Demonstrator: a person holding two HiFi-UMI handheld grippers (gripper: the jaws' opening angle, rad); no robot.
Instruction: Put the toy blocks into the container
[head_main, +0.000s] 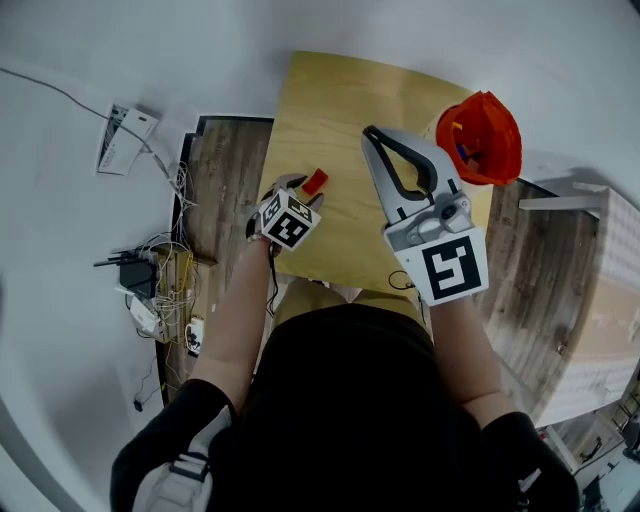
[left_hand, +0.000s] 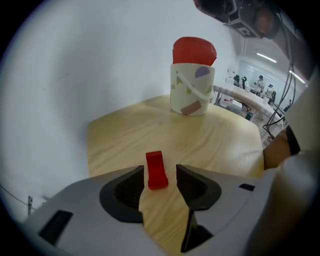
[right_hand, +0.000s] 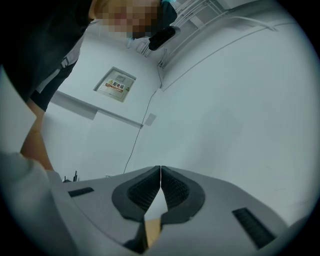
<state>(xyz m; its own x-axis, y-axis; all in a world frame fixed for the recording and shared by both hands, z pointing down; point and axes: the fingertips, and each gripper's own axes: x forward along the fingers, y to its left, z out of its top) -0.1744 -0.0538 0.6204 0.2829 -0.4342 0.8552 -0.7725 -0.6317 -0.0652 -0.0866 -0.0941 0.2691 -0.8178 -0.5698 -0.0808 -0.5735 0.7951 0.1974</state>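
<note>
- The left claw (left_hand: 160, 171) points down at the desk (left_hand: 225, 142) with its jaws apart. The red toy block (left_hand: 156, 170) stands between the tips, and a thin gap shows on each side, so the pads do not press on it.
- The block rests upright on the light wood, near the desk's left edge in the head view and close to the person.
- The container (left_hand: 192, 92), a white cup with coloured shapes on its wall and red at the top, stands at the far corner of the desk, well apart from the block. From above, its red rim (head_main: 490, 135) shows small coloured pieces inside.
- In the left gripper view, bare wood lies between the block and the container.
- The right claw (right_hand: 160, 172) is closed with nothing between its pads, and it faces a white wall.
- In the head view the right claw (head_main: 372, 133) reaches over the desk and shows between the block and the container. Its height above the wood cannot be told.
- On the wood-plank floor (head_main: 225, 170) left of the desk lies a tangle of cables (head_main: 155, 280), with a white box (head_main: 125, 140) further off.
- A wall sign (right_hand: 116, 85) and a thin cord (right_hand: 139, 132) running down the wall show in the right gripper view.
</note>
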